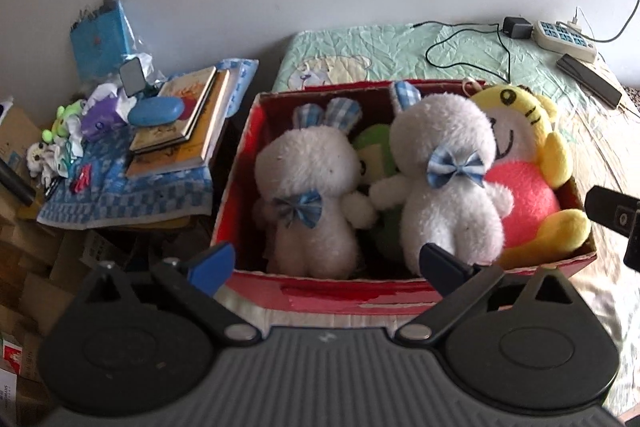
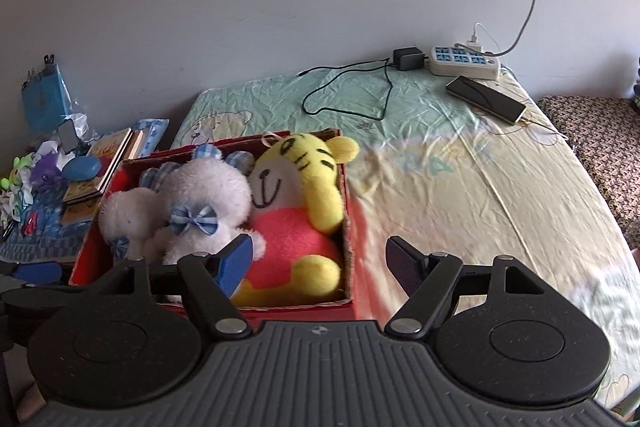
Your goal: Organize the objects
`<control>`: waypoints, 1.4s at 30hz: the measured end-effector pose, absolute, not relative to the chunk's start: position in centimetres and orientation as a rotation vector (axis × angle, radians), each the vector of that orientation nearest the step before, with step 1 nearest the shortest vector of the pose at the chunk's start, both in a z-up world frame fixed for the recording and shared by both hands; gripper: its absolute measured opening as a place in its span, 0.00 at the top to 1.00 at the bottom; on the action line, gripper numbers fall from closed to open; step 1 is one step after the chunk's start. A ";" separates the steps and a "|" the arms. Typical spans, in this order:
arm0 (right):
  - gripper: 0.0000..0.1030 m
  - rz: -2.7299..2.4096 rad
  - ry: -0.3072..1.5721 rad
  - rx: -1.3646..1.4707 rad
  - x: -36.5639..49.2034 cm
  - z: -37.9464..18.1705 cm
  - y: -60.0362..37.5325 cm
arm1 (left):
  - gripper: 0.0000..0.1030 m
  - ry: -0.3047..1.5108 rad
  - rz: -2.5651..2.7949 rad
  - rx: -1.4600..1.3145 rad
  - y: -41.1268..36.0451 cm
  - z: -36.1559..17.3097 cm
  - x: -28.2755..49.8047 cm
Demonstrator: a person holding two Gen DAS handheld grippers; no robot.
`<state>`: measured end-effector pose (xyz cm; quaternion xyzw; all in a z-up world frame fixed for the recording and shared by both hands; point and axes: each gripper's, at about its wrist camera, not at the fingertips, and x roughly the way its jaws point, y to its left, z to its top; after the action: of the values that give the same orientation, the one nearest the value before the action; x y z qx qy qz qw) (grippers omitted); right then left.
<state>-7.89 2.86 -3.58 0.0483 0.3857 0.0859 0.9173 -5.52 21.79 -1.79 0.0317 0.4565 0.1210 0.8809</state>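
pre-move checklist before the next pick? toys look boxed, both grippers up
1. Left gripper empty, jaws apart: ok.
2. Right gripper empty, jaws apart: ok.
3. Two white bunnies and the yellow tiger plush sit inside the red box: ok.
4. Green plush wedged between the bunnies, mostly hidden; seated fully: cannot tell.
5. Tiger's head rises above the box rim, so it would block a lid: not ok.
6. Phone and power strip lie on the bed, away from the box: ok.
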 end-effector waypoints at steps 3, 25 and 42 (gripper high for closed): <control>0.26 0.179 0.812 0.101 -7.6 -3.9 3.3 | 0.03 0.948 0.243 0.072 22.2 -1.9 -5.3; 0.26 0.215 0.859 0.089 -6.0 -5.3 3.1 | 0.02 0.962 0.283 0.051 23.0 -2.3 -4.4; 0.26 0.238 0.822 0.105 -5.2 -4.2 3.0 | 0.02 0.967 0.287 0.131 21.4 -1.4 -3.8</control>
<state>-5.16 2.99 -4.25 0.0508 0.3985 0.1154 0.9085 -3.83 21.40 -1.43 0.0629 0.4630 0.1373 0.8734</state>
